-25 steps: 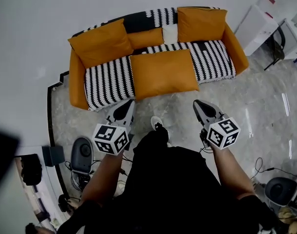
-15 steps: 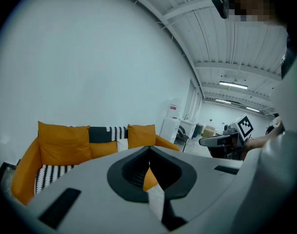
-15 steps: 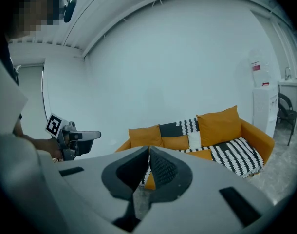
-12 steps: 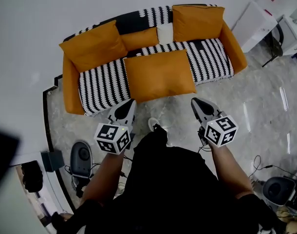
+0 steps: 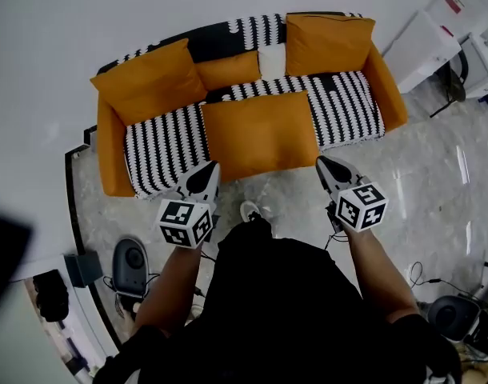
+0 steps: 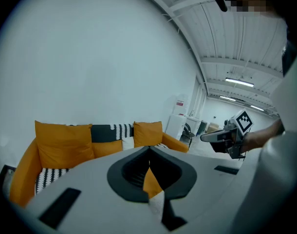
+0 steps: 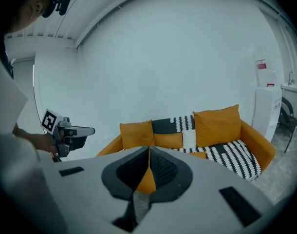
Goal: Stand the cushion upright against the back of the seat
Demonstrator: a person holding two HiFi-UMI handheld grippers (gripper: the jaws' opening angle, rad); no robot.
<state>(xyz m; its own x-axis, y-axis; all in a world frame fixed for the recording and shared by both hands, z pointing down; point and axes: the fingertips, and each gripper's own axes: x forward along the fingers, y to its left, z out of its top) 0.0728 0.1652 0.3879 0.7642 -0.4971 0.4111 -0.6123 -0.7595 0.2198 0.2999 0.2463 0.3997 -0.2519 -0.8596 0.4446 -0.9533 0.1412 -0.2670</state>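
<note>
I face an orange sofa [image 5: 110, 162] with both grippers empty and a big orange cushion [image 5: 260, 134] lying flat on its seat [image 5: 160, 146].
My left gripper [image 5: 210, 167] and right gripper [image 5: 322, 162] hover over the pale stone floor [image 5: 424, 194], just short of the sofa's front edge, each with jaws pressed together on nothing. The cushion lies on the middle of the black-and-white striped seat, apart from both grippers. Behind it, a left cushion [image 5: 148, 82] and a right cushion [image 5: 328, 42] stand upright against the backrest [image 5: 220, 40], with a small orange pillow [image 5: 228, 69] and a white pillow [image 5: 271, 60] between them.
</note>
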